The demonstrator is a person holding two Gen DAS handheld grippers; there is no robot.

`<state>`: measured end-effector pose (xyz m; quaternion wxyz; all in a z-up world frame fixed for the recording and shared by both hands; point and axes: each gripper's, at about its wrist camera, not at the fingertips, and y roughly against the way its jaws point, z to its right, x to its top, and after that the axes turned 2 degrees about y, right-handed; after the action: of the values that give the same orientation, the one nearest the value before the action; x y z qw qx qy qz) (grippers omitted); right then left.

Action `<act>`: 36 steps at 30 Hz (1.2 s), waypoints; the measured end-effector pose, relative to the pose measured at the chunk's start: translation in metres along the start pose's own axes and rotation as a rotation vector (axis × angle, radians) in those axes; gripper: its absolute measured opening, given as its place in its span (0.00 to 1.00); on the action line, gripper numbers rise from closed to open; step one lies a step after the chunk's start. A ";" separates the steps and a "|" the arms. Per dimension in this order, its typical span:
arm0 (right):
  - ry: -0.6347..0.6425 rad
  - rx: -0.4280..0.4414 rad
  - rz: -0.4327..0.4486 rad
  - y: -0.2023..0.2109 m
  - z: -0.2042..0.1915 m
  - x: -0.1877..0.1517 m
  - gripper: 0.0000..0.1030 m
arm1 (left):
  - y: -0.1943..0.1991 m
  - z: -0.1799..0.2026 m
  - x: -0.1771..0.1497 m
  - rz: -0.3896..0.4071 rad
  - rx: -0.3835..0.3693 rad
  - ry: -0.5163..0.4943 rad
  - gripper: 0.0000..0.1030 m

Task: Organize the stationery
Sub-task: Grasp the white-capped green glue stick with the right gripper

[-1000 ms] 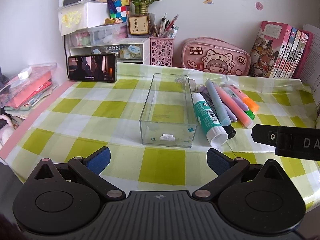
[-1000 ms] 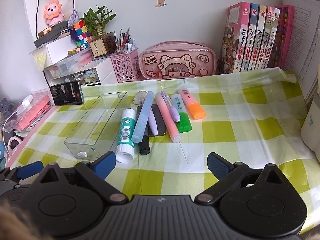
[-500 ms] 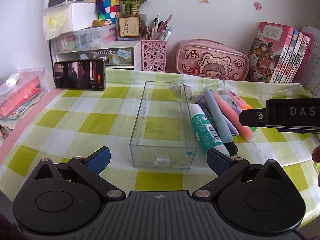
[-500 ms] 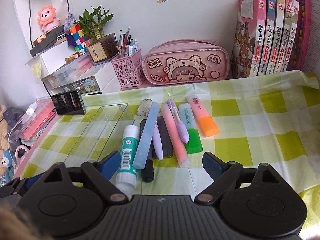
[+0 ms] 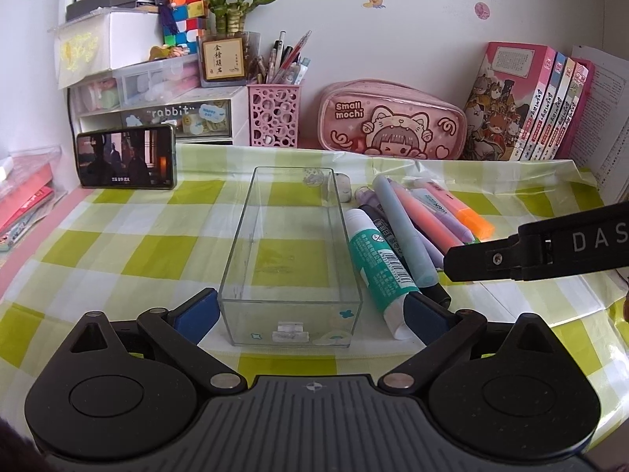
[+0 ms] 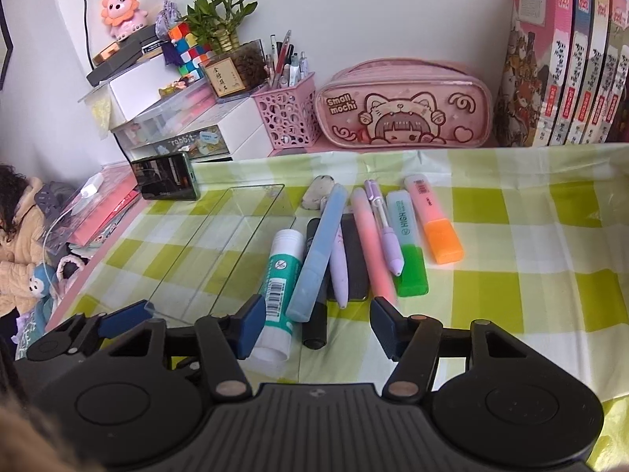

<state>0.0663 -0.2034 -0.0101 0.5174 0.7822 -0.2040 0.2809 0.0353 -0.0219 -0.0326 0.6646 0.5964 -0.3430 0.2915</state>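
Note:
A clear plastic box (image 5: 291, 259) lies lengthwise on the checked cloth, nothing inside it. Its near end sits between the jaws of my left gripper (image 5: 310, 318), which are closing a little; neither pad touches the walls. Right of the box lie a green glue stick (image 6: 281, 275), a light blue pen (image 6: 318, 255), a black marker (image 6: 316, 326), a pink pen (image 6: 371, 251), a purple pen (image 6: 387, 236), and green (image 6: 411, 267) and orange (image 6: 436, 228) highlighters. My right gripper (image 6: 319, 326) hangs over the near ends of the glue stick and marker, jaws closing, gripping nothing.
Along the back wall stand a pink pencil case (image 6: 405, 106), a pink pen holder (image 6: 291, 118), drawer units (image 5: 165, 114) and books (image 6: 570, 70). A phone (image 5: 125, 157) leans at the back left. A person in a yellow sleeve (image 6: 19, 244) is at the far left.
Both grippers have moved forward. The box's near end now lies between the left jaws. The right jaws have narrowed clearly over the glue stick and marker ends.

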 end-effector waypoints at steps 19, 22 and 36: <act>0.082 0.078 -0.110 -0.035 -0.027 0.023 0.29 | -0.007 0.000 -0.011 0.069 0.008 -0.060 0.72; 0.098 0.055 -0.133 -0.042 -0.031 0.028 0.29 | -0.005 -0.001 -0.013 0.073 0.012 -0.060 0.72; 0.111 0.100 -0.160 -0.050 -0.046 0.044 0.27 | 0.009 -0.013 -0.024 0.091 0.006 -0.062 0.72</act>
<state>0.1196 -0.1433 -0.0018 0.5090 0.8040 -0.0975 0.2916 0.0153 -0.0077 -0.0475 0.6380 0.5910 -0.3890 0.3038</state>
